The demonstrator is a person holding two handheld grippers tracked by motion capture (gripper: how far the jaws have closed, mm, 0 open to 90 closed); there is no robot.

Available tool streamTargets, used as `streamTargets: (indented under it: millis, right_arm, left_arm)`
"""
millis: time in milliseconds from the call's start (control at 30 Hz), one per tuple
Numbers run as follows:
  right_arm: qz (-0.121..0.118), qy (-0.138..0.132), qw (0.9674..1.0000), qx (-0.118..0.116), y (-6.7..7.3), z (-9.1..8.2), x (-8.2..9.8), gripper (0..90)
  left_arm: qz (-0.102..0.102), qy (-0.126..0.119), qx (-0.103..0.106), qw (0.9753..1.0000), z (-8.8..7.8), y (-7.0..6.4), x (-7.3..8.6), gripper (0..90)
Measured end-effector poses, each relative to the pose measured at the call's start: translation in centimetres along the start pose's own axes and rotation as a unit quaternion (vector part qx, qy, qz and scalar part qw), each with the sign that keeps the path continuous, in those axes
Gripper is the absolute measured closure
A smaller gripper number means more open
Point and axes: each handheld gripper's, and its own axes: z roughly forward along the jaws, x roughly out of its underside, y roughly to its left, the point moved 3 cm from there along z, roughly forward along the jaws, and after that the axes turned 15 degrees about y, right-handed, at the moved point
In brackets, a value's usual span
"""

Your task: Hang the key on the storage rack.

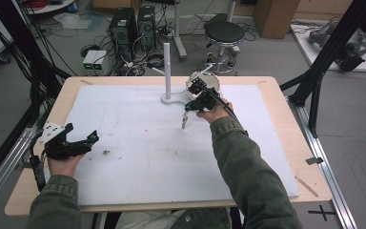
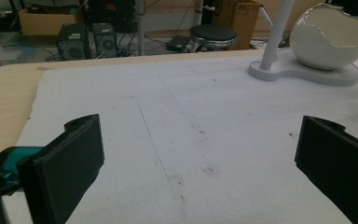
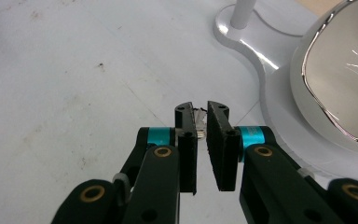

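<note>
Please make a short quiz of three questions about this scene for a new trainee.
1. True or false: the right claw is shut on the key.
2. Which claw stands wide open near the table's left edge?
3. What stands beside the white post: A) a cup, B) a cracked-egg bowl, C) a box?

Key: 1 true. 2 the left claw. 3 B.
</note>
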Motion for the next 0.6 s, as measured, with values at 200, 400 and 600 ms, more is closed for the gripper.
streamTargets:
  millis: [200,400,600]
  right_arm:
    - [0.002,-0.004,1.0000,0.004,-0.3,-1.1,-0.1,82.6]
    - [0.000,-0.009,0.9999,0.007,-0.2,-2.5,-0.8,82.6]
    - [-0.006,-0.021,0.9997,0.012,-0.1,-3.7,-1.7,82.6]
  left_arm:
    - [0.000,-0.001,0.000,1.0000,0.1,0.0,0.0,1.7]
    - [0.000,-0.001,0.000,1.0000,0.1,0.0,0.0,1.7]
    - [-0.001,-0.001,0.002,1.0000,0.1,0.0,0.0,1.7]
